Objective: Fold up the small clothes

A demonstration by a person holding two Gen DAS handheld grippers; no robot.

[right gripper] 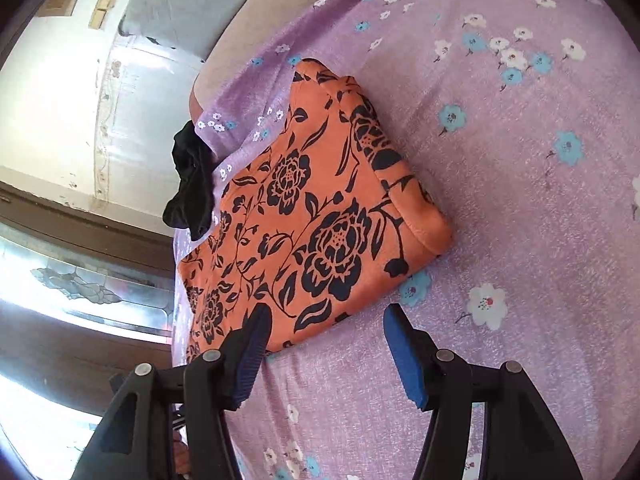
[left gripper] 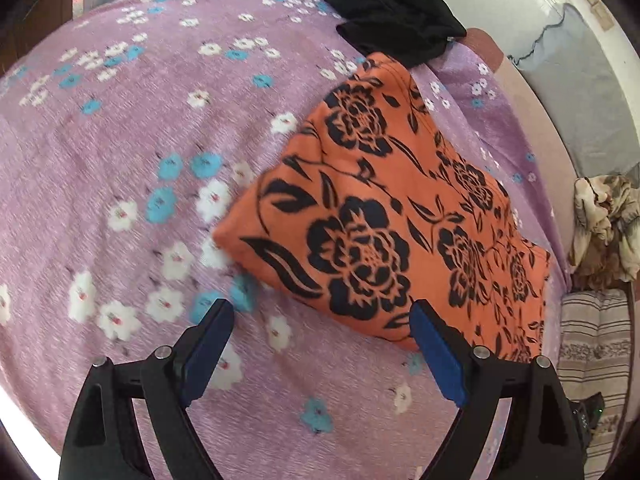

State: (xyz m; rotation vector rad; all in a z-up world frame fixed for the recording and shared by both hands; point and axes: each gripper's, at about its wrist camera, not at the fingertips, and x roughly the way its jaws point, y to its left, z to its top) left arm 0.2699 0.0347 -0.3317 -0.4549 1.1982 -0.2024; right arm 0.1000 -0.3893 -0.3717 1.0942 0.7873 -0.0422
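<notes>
An orange garment with black flower print (left gripper: 392, 216) lies folded in a thick flat rectangle on the purple flowered bedspread (left gripper: 120, 140). It also shows in the right wrist view (right gripper: 312, 216). My left gripper (left gripper: 322, 316) is open and empty, just above the bedspread at the garment's near edge. My right gripper (right gripper: 326, 320) is open and empty, hovering over the garment's near corner. A crumpled black garment (left gripper: 392, 20) lies beyond the orange one; it also shows in the right wrist view (right gripper: 192, 184) at the bed's edge.
The bed edge runs along the right in the left wrist view, with a crumpled beige cloth (left gripper: 604, 224) and striped fabric (left gripper: 592, 344) beyond it. A white wall (right gripper: 52, 92) and a dark wooden frame (right gripper: 80, 220) lie past the bed.
</notes>
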